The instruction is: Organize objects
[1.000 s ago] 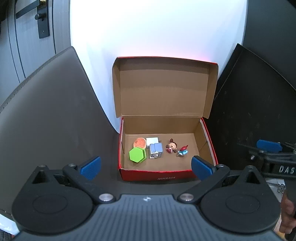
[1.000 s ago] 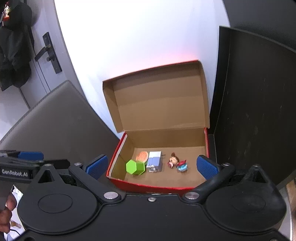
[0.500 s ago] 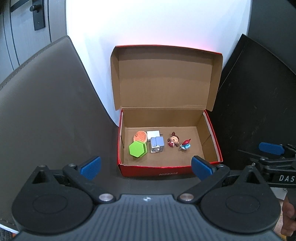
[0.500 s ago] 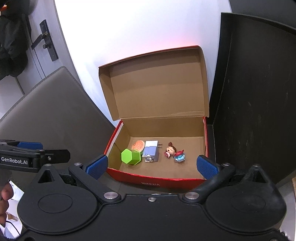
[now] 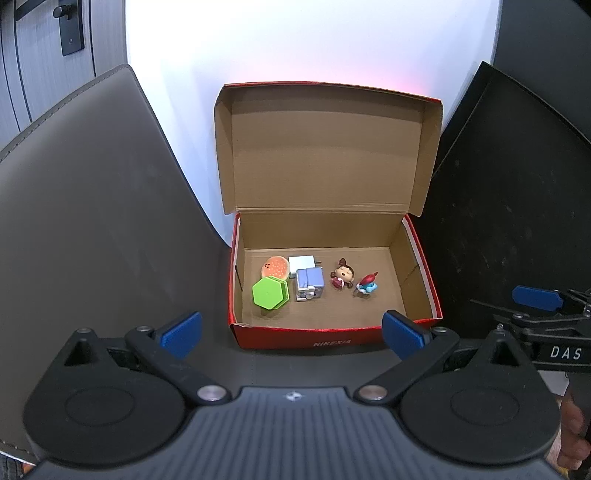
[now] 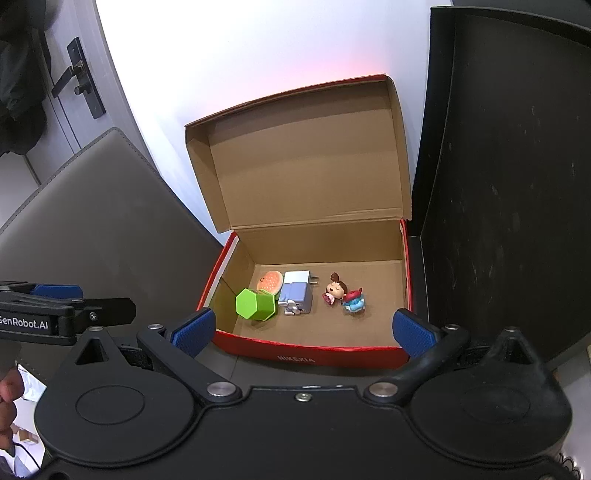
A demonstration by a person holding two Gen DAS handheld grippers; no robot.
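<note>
Your left gripper (image 5: 291,328) and right gripper (image 6: 303,328) both spread, empty. All small toys sit inside box (image 5: 332,338); lid (image 5: 325,155) unclosed—probably remaining.

Looks like an indoor room set up for recording, maybe an office or a home. Off to the far left of the left gripper is a grey door (image 5: 40,55) with a black lever handle (image 5: 70,27). Ahead is a plain white wall (image 5: 314,40), with a grey leather mat (image 5: 92,206) left and a black panel (image 5: 517,206) right.
</note>
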